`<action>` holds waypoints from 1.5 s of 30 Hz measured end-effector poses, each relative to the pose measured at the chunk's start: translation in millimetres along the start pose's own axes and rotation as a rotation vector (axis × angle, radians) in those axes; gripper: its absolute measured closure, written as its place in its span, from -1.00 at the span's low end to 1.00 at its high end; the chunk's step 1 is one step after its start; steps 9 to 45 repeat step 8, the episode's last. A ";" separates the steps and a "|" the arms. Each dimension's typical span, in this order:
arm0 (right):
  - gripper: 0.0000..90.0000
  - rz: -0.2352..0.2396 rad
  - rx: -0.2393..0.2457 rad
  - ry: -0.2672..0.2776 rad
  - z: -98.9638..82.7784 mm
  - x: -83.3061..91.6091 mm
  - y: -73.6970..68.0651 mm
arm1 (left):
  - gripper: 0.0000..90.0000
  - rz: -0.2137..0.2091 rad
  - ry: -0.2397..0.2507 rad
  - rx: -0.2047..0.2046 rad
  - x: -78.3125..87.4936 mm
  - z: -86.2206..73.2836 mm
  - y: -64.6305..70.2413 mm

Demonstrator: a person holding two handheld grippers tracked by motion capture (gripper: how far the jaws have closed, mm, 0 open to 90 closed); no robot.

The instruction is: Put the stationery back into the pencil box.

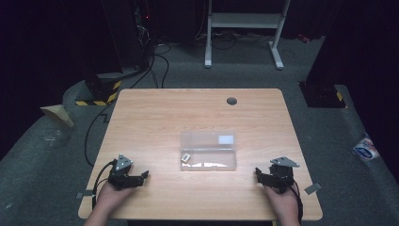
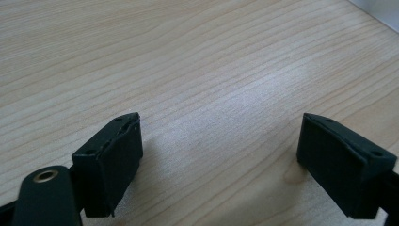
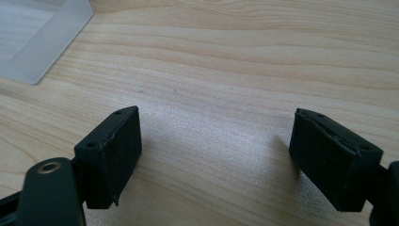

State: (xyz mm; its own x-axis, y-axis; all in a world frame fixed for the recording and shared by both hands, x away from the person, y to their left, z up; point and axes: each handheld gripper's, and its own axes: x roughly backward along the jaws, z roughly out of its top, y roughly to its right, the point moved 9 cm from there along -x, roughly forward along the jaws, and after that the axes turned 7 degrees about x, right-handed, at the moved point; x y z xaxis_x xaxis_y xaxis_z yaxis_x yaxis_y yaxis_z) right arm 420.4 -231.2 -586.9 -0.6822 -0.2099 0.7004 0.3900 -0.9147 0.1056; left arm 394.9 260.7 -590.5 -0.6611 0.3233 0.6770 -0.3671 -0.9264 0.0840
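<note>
Pale wood-grain laminate covers the table [image 1: 155, 113], a rounded-corner rectangle with a dark round cable grommet [image 1: 231, 100] toward 12 o'clock. Near the middle, slightly toward 3 o'clock, lies a clear plastic box [image 1: 208, 150], long and shallow, with a white label [image 1: 226, 139] on its far right corner; any writing on it is too small to read. A small pale object [image 1: 186, 157] with a dark mark sits in the box's near left corner; what it is cannot be told. From the high view, the left gripper [image 1: 143, 176] rests at about 7 o'clock and the right gripper [image 1: 258, 172] at about 5 o'clock, each held by a hand, each topped with a grey three-cornered plate, both well apart from the box. The left gripper view adds what the high view cannot: its [image 2: 219, 143] matte black, blocky jaws stand wide apart over bare grain, grasping nothing, with a brass-coloured rivet on the left arm and a sliver of the box at the upper right corner. The right gripper view shows the same released stance [image 3: 214, 143], nothing between the jaws, and the box's frosted, rounded corner [image 3: 42, 35] at upper left. Beyond the table, the high view shows grey carpet, a white stand's legs [image 1: 244, 33], black-and-yellow hazard tape [image 1: 101, 92] and a crumpled packet [image 1: 364, 149] with a blue label at 3 o'clock.
</note>
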 end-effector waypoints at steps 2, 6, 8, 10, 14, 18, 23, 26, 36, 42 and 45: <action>-0.63 0.005 -0.005 -0.001 -0.1 -0.2 0.3 | -0.67 0.000 0.000 0.000 0.0 0.0 0.0; -0.61 0.002 -0.001 0.000 0.2 -0.3 0.1 | -0.66 0.002 0.001 -0.004 0.7 -0.4 -0.3; -0.61 0.004 0.001 -0.001 0.5 -0.5 0.1 | -0.66 -0.001 0.003 0.001 1.0 -0.9 0.4; -0.61 0.004 0.001 -0.001 0.5 -0.5 0.1 | -0.66 -0.001 0.003 0.001 1.0 -0.9 0.4; -0.61 0.004 0.001 -0.001 0.5 -0.5 0.1 | -0.66 -0.001 0.003 0.001 1.0 -0.9 0.4; -0.61 0.004 0.001 -0.001 0.5 -0.5 0.1 | -0.66 -0.001 0.003 0.001 1.0 -0.9 0.4; -0.61 0.004 0.001 -0.001 0.5 -0.5 0.1 | -0.66 -0.001 0.003 0.001 1.0 -0.9 0.4; -0.61 0.004 0.001 -0.001 0.5 -0.5 0.1 | -0.66 -0.001 0.003 0.001 1.0 -0.9 0.4; -0.61 0.004 0.001 -0.001 0.5 -0.5 0.1 | -0.66 -0.001 0.003 0.001 1.0 -0.9 0.4; -0.61 0.004 0.001 -0.001 0.5 -0.5 0.1 | -0.66 -0.001 0.003 0.001 1.0 -0.9 0.4; -0.61 0.004 0.001 -0.001 0.5 -0.5 0.1 | -0.66 -0.001 0.003 0.001 1.0 -0.9 0.4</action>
